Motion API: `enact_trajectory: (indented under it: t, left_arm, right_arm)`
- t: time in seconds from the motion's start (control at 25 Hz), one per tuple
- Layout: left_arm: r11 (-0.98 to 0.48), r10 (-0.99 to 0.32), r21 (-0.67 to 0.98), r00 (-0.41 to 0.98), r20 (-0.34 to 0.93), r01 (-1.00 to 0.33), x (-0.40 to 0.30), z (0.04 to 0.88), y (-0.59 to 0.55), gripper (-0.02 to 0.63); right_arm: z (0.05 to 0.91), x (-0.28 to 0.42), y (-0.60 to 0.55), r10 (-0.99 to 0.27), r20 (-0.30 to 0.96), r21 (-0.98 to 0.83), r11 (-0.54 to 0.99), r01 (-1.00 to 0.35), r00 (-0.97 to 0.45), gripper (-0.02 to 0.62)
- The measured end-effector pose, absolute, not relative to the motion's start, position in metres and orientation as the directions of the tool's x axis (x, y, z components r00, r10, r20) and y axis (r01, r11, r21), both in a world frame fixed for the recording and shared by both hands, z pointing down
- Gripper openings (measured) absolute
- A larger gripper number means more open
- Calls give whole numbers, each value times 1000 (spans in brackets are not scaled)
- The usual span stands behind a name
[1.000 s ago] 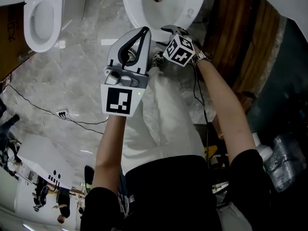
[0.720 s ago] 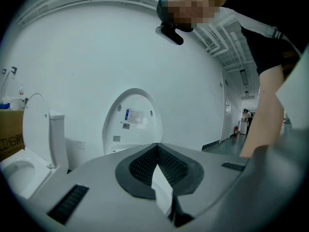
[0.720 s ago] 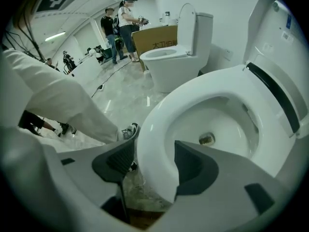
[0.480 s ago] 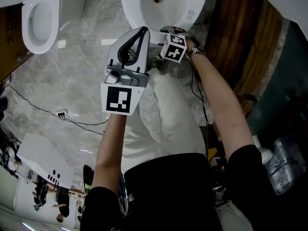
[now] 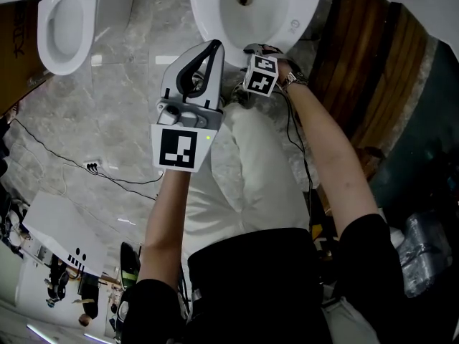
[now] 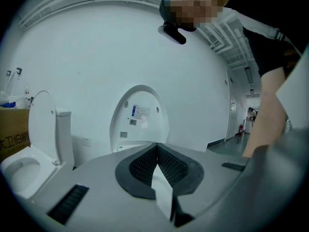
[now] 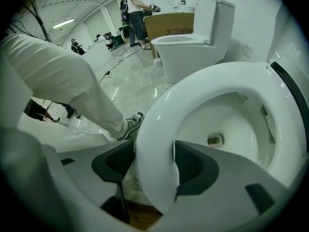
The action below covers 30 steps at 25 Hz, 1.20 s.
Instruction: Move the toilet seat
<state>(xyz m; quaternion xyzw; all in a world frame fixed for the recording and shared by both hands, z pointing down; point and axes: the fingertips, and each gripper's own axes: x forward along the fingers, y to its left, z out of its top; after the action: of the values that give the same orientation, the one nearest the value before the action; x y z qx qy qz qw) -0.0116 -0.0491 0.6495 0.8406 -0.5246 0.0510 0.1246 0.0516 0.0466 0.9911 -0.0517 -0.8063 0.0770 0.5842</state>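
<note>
White toilet seat point(image 7: 161, 129) at my 12 o'clock, front rim clamped between pads of my right gripper point(image 7: 153, 161). My left gripper point(image 6: 157, 168) closed, empty, held at 11 o'clock. Second toilet point(image 5: 68, 24) at 10 o'clock.

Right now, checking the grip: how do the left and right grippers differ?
The left gripper is shut on nothing; the right gripper clamps the toilet seat. The left gripper points about level at the wall; the right gripper points steeply down. Both are hand-held.
</note>
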Motion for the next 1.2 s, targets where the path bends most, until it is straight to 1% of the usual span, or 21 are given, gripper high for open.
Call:
enact_trajectory:
  t: [0.24, 0.44, 0.56, 1.2]
  left_arm:
    - [-409, -872, 150, 434, 225, -900, -12, 652, -48, 9]
    - [-403, -873, 153, 429, 230, -902, -10, 647, -46, 9]
    - [-406, -871, 152, 432, 234, -901, -9, 640, -45, 9]
    - [-403, -871, 156, 430, 239, -902, -19, 589, -46, 9]
  right_arm:
    - [997, 51, 47, 203, 944, -202, 979, 29, -260, 256]
    - [996, 50, 44, 208, 947, -213, 977, 6, -246, 256]
    - [991, 50, 45, 235, 946, -241, 971, 2, -222, 253]
    - [902, 50, 47, 336, 907, -347, 938, 5, -255, 247]
